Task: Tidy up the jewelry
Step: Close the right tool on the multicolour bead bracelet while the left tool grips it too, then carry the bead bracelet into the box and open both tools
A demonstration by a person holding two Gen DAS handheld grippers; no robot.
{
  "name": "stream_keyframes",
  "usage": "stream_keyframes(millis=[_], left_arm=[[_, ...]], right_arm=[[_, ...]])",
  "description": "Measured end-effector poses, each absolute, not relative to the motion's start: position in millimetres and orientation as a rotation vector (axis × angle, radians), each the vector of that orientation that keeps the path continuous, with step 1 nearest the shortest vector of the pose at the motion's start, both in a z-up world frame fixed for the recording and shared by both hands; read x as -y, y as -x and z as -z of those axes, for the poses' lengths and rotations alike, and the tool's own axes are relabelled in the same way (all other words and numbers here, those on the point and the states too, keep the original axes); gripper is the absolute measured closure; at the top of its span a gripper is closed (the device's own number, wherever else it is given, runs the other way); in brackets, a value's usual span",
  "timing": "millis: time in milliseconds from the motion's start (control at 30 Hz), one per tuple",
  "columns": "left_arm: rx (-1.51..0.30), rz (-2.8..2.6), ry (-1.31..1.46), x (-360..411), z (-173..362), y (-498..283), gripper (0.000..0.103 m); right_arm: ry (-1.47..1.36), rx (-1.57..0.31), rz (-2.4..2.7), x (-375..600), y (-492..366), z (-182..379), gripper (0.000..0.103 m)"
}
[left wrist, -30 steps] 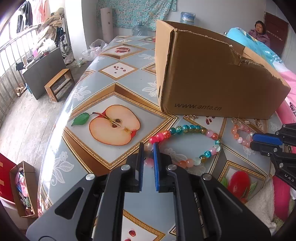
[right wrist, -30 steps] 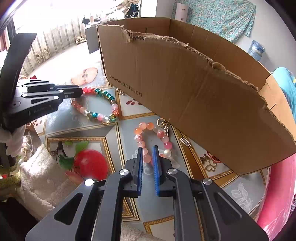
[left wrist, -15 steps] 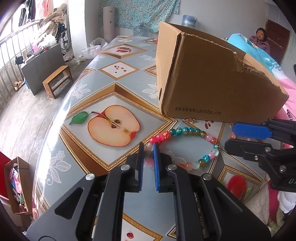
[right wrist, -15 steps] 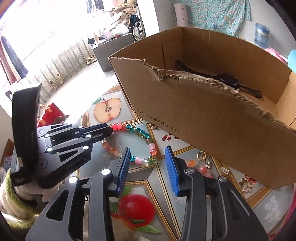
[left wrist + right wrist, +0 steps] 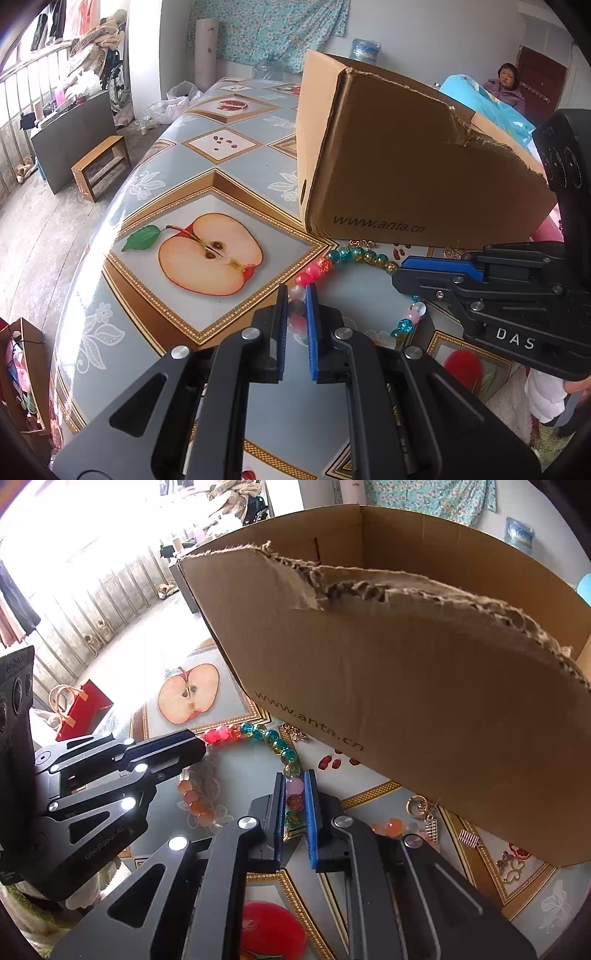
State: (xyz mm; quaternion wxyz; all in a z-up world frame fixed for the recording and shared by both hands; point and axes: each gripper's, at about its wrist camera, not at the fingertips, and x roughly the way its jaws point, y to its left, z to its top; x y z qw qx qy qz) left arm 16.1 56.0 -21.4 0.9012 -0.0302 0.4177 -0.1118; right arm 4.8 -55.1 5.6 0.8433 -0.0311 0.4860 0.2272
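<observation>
A colourful bead necklace lies in a loop on the table in front of the cardboard box. My left gripper is shut on its pale beads at the near left of the loop. My right gripper is shut on the pink and red beads at the loop's right side; it shows from the side in the left wrist view. The necklace and the box show in the right wrist view. A second orange and pink bead bracelet lies partly hidden behind my right gripper.
Small gold earrings and charms lie by the box's front wall. The table has a fruit-print cloth; its left edge drops to the floor. A person sits at the far right. A wooden stool stands on the floor.
My right gripper has moved left from the orange bracelet, opened on the way, and is now shut on the colourful necklace. My left gripper has stayed shut on the necklace.
</observation>
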Motion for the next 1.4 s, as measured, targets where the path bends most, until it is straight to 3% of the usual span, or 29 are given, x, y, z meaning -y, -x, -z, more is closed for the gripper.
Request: stream_keyframes(millis=[633, 1033, 1200, 1400], left_arm=[[-0.765, 0.288, 0.089, -47, -38, 17, 0.095], [-0.611, 0.444, 0.076, -27, -156, -13, 0.095], [-0.713, 0.462, 0.047, -4, -161, -80, 0.095], [-0.897, 0.429, -0.072, 29, -118, -146, 0.095]], right_arm=[[0.004, -0.893, -0.512, 81, 23, -54, 0.093], [-0.033, -0.687, -0.547, 106, 14, -164, 0.093], [-0.123, -0.824, -0.542, 125, -53, -165, 0.093], [-0.148, -1.085, -0.499, 132, -125, -116, 0.093]])
